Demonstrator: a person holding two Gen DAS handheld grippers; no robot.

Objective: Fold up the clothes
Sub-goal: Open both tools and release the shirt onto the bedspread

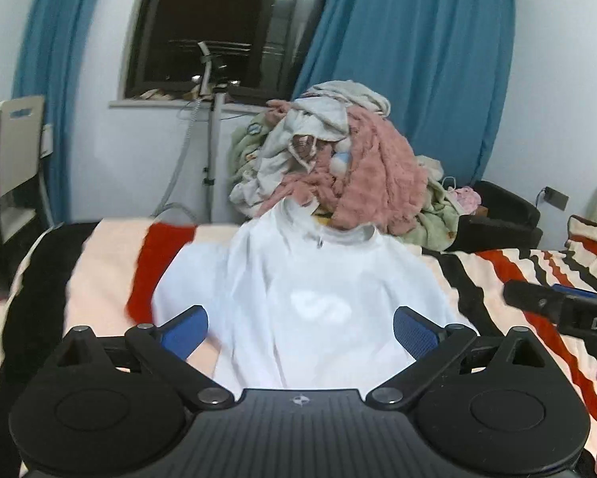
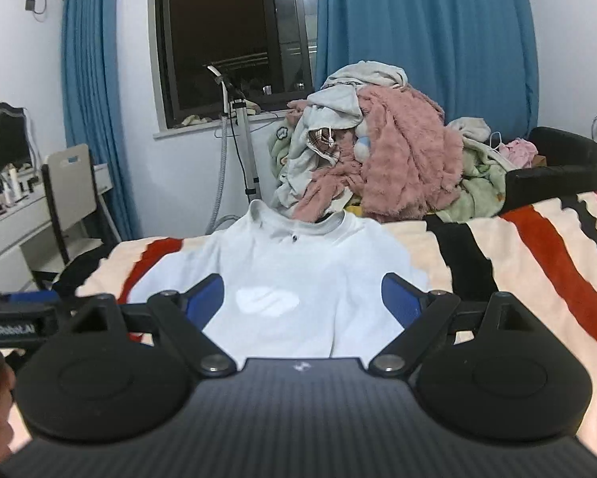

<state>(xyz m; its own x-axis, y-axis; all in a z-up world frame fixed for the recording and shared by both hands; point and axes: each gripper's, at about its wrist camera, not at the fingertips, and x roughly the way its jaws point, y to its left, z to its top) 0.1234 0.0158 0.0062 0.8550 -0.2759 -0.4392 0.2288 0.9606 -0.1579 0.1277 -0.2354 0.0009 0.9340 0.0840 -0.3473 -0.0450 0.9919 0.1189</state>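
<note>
Between spread tongs (image 1: 300,328), white shirt (image 1: 310,279)

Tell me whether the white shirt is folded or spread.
Mostly spread: the shirt lies front-up on the blanket, collar and logo showing; left sleeve looks bunched.

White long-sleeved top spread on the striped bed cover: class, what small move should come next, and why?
Probably lower the left tool onto the left sleeve and close on it. The white long-sleeved top lies front up on the striped bed cover, unfolded, and both the left and the right tool hover open and empty above it.
</note>
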